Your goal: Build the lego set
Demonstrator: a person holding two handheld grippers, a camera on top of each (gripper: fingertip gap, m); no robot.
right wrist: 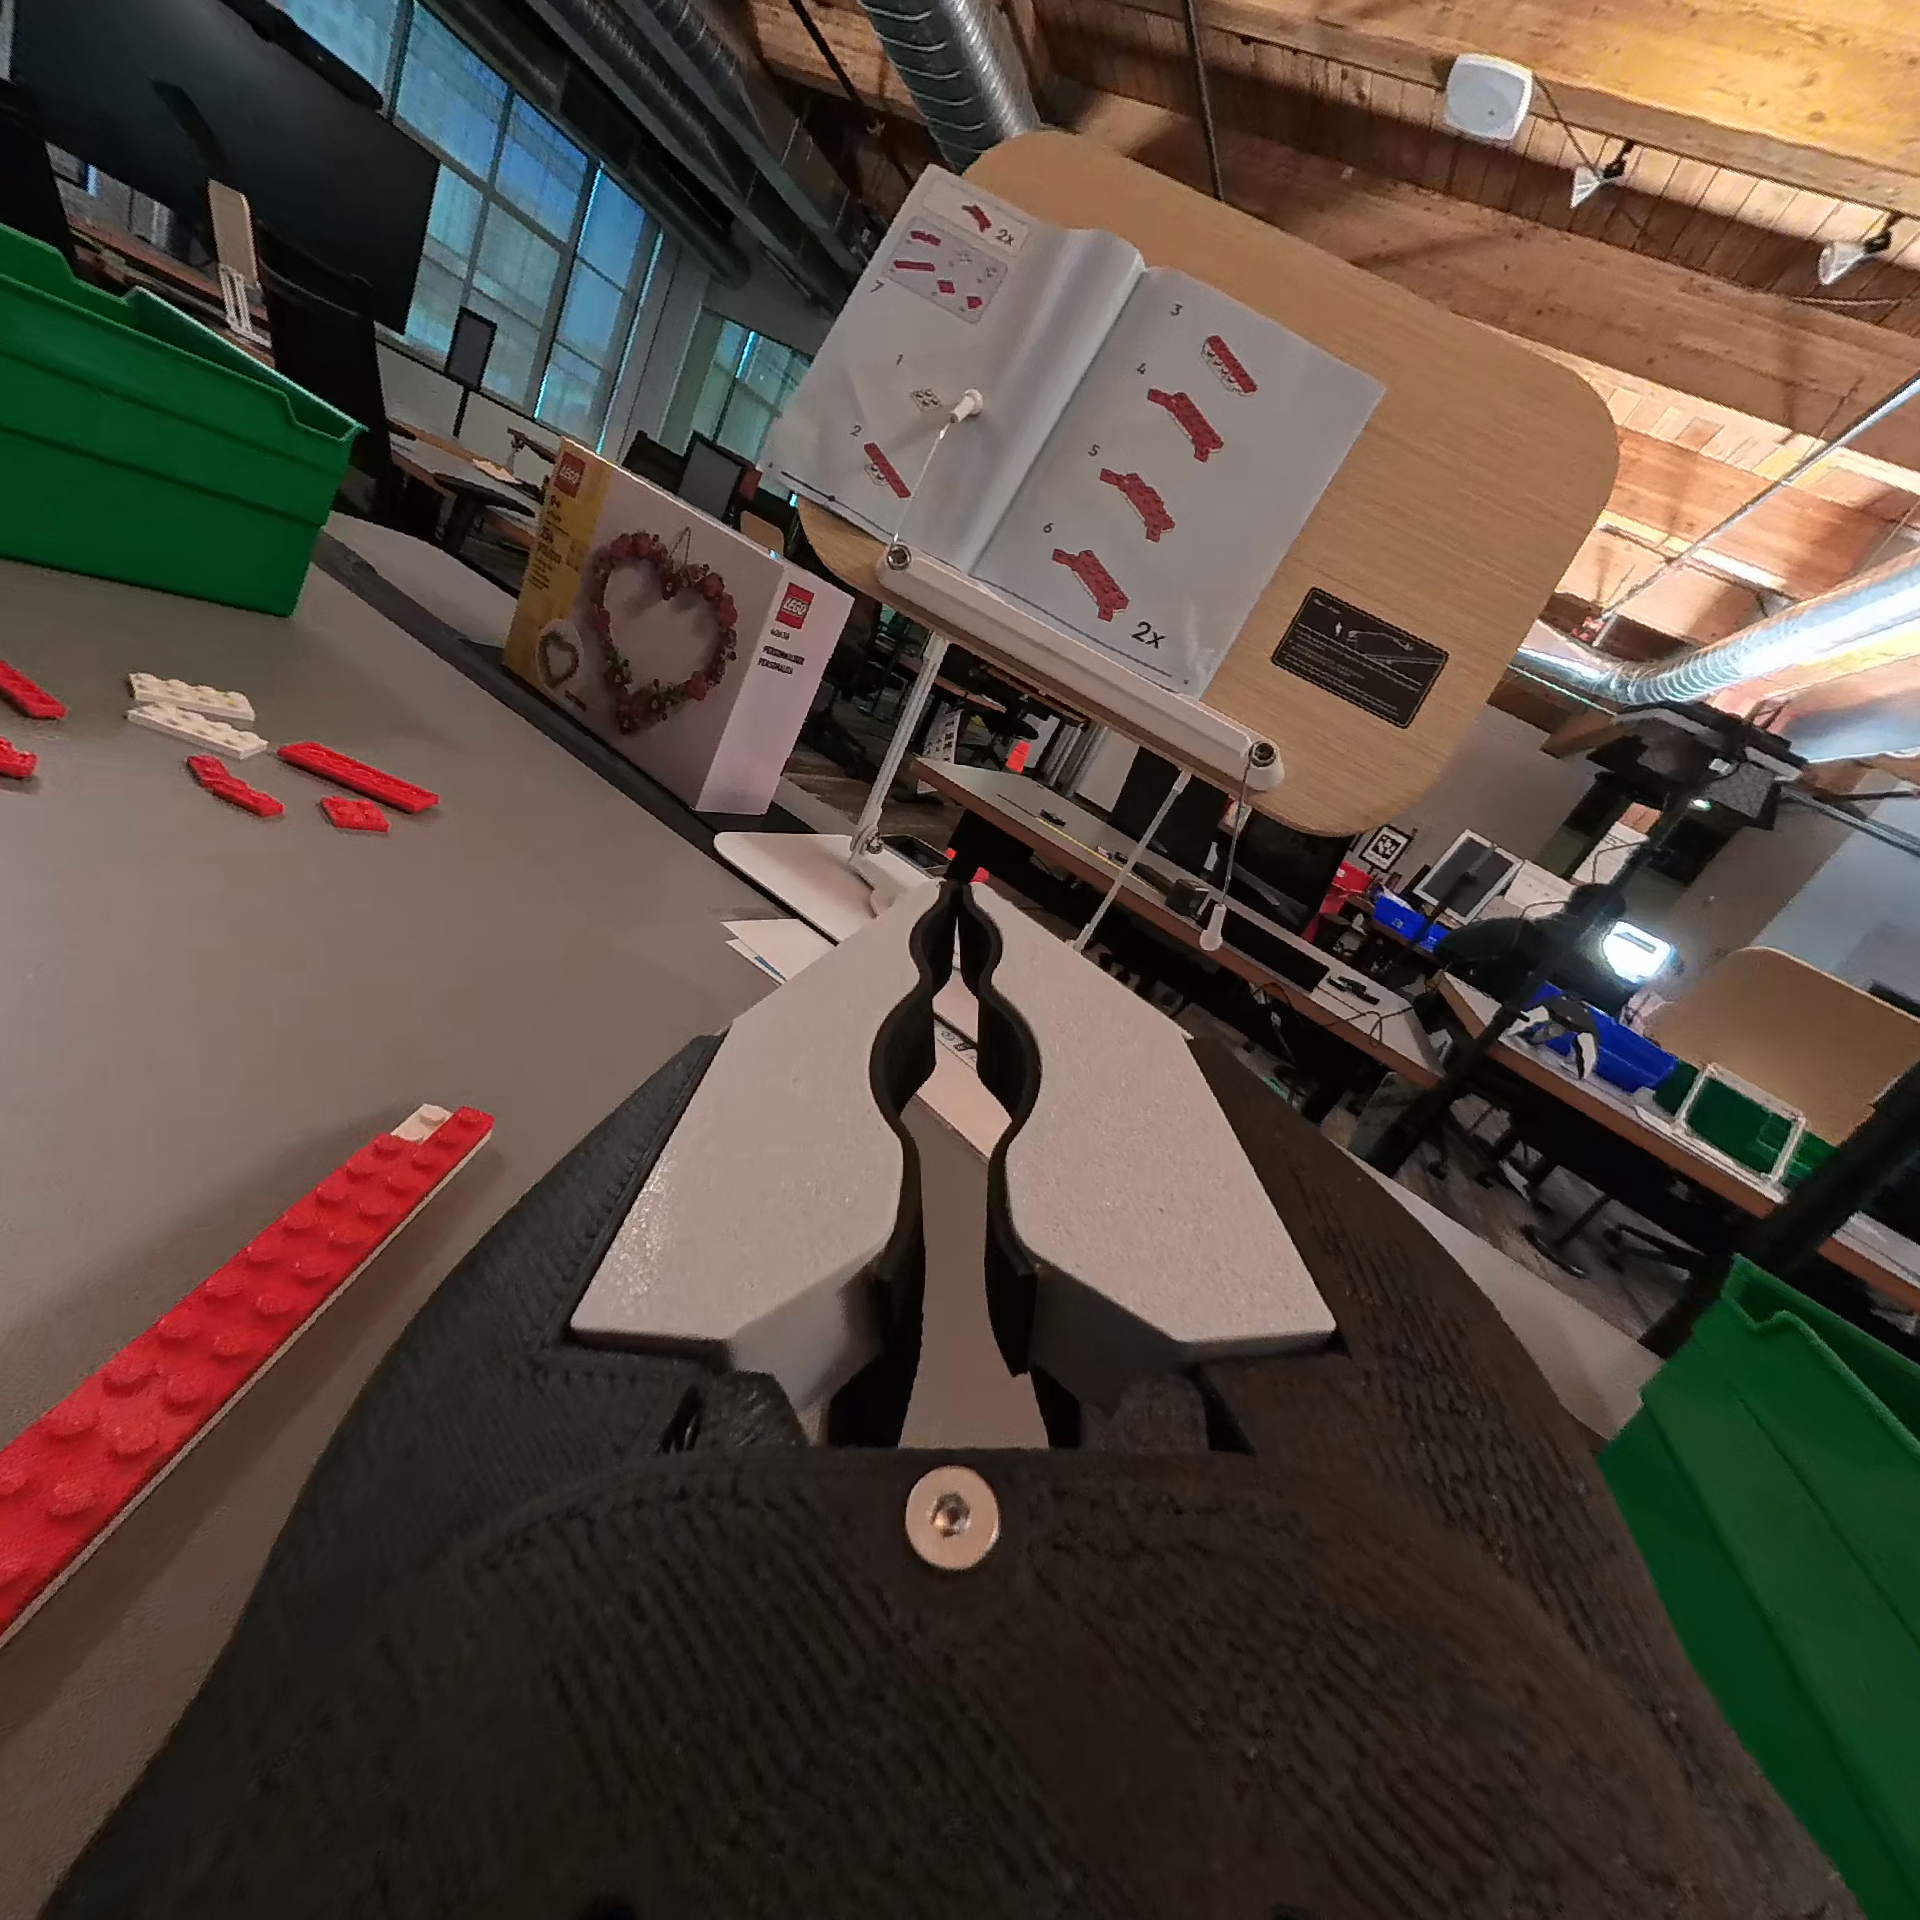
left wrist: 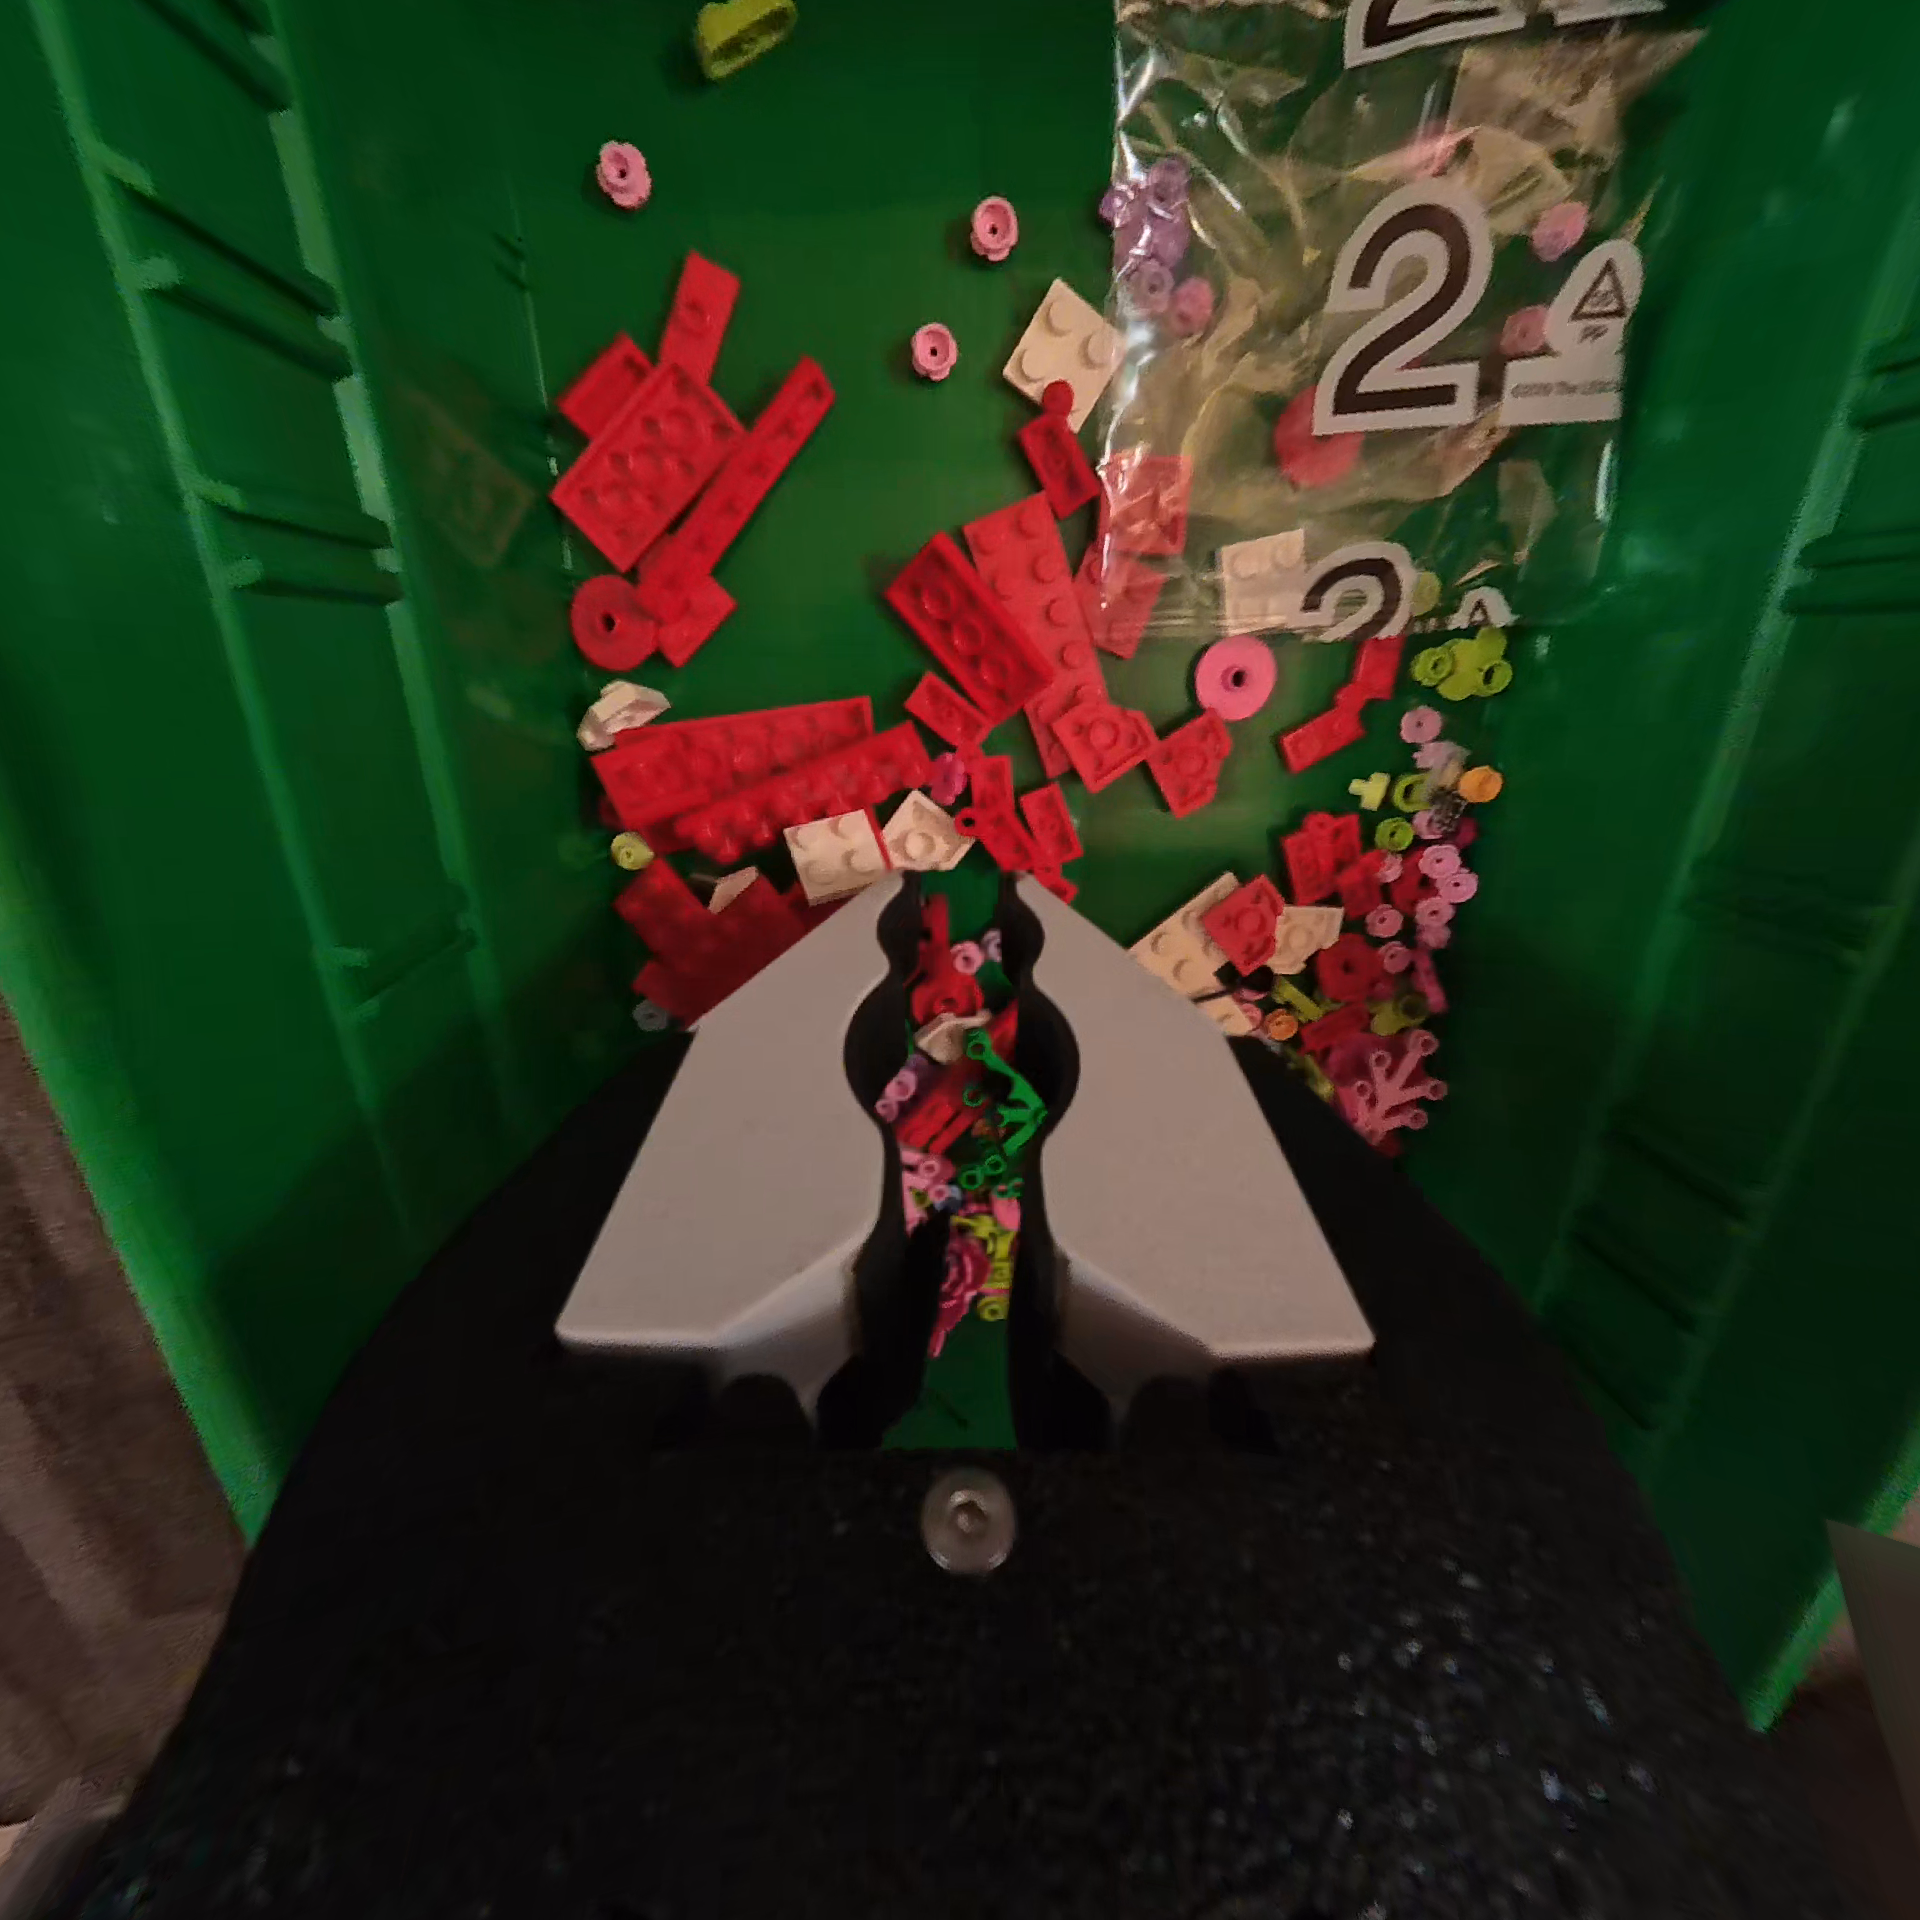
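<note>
- The left gripper (left wrist: 958, 883) points down into a green bin (left wrist: 312, 727); its body hides the near part of the bin floor, and only a sliver of small pink, green and red bits shows through the gap between its fingers.
- Its jaws stand a little apart at the tips, with nothing held between them.
- A clear bag (left wrist: 1382, 312) lies over the far right of the bin, covering some pieces; those under it look blurred.
- Loose red plates (left wrist: 665, 457), white plates (left wrist: 836, 854) and pink round studs (left wrist: 623, 174) lie scattered on the bin floor.
- The right gripper (right wrist: 958, 896) hovers over a grey table (right wrist: 312, 987), jaws nearly closed and empty.
- A long red strip (right wrist: 208, 1340) on a pale layer lies at the left, cut off by the frame edge.
- Farther off on the table lie small red pieces (right wrist: 358, 777) and two white ones (right wrist: 192, 698).
- An open booklet (right wrist: 1070, 416) rests on a wooden stand (right wrist: 1455, 520), with the set's box (right wrist: 675, 644) beside it.
</note>
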